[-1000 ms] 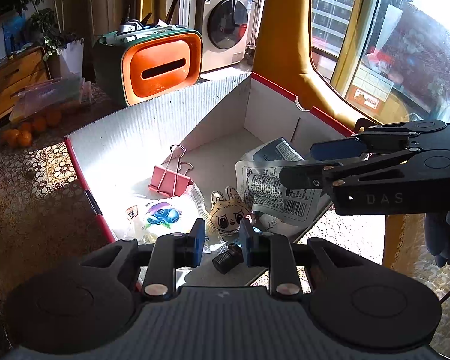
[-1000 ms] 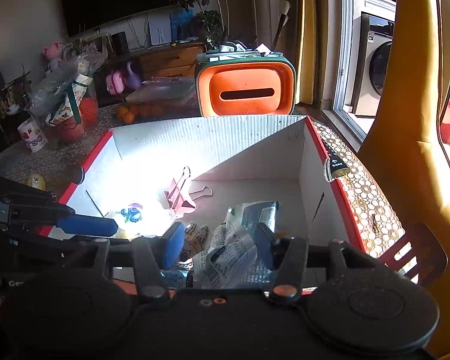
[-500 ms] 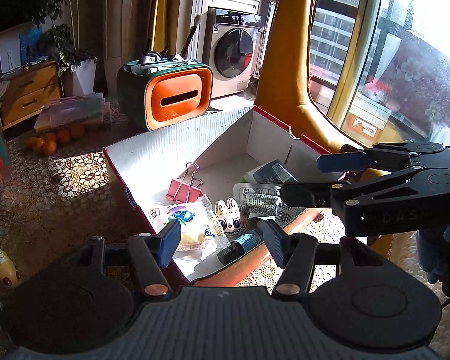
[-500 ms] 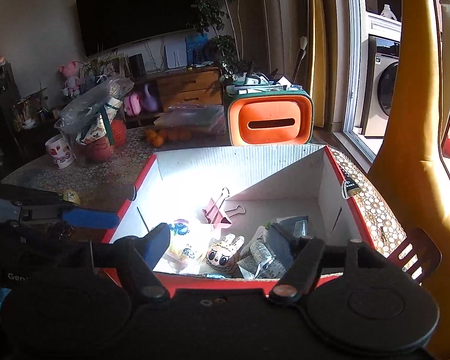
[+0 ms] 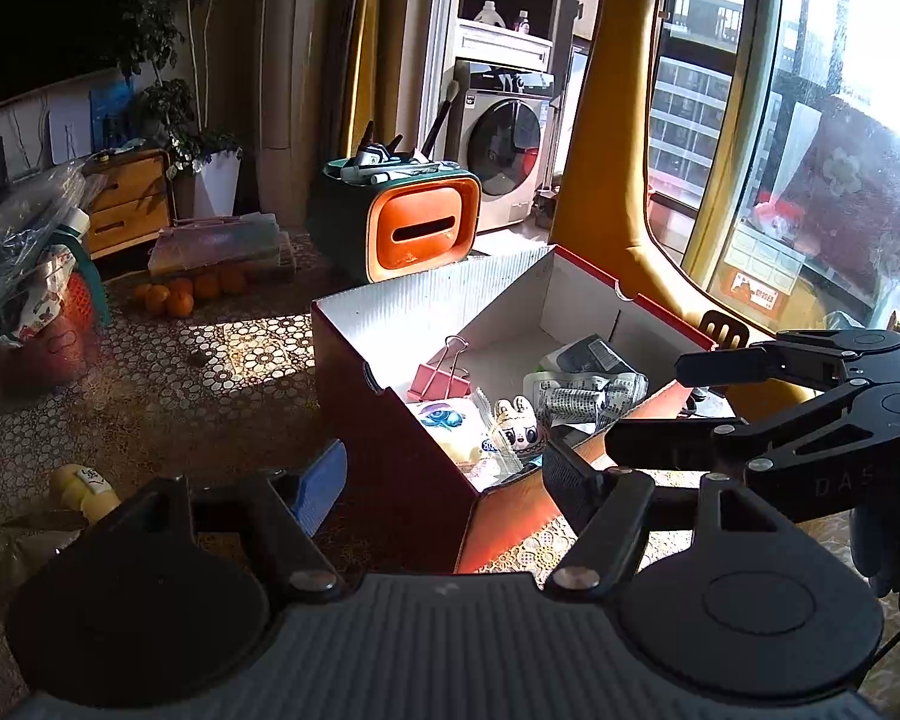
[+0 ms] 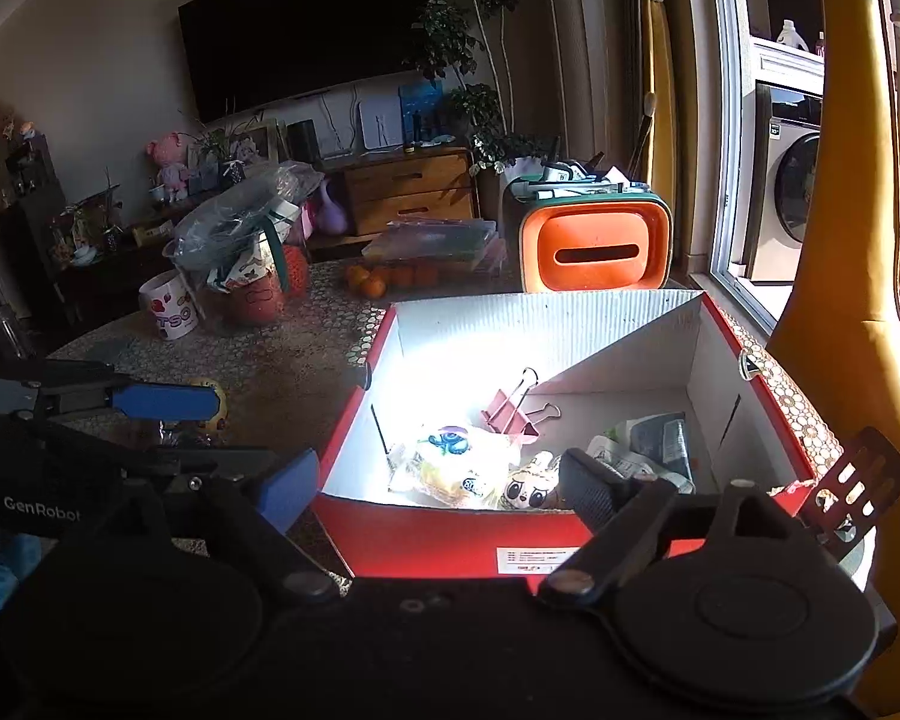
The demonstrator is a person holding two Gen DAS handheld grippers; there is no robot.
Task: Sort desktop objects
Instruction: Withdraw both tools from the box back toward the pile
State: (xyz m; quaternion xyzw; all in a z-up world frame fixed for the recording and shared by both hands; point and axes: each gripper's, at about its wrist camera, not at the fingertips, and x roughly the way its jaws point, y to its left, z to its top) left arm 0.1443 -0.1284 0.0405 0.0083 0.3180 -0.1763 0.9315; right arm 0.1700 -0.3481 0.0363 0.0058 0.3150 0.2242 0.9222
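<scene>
Both hand-held grippers are pulling back and up from the red box (image 6: 570, 546). The left hand-held gripper (image 5: 444, 474) and right hand-held gripper (image 6: 432, 489) are opening, nothing between their jaws. The pink clip (image 6: 510, 411), plush toy (image 6: 531, 486) and packets are sitting inside. A yellow bottle (image 5: 84, 489), at nine o'clock on the table (image 5: 150, 408), is probably still waiting.

Readable lettering on grippers and a mug

"GenRobot" is printed on the left gripper (image 6: 258, 459); "DAS" on the right gripper (image 5: 648, 402); "TSO" in red stands on the white mug (image 6: 168, 312).
</scene>
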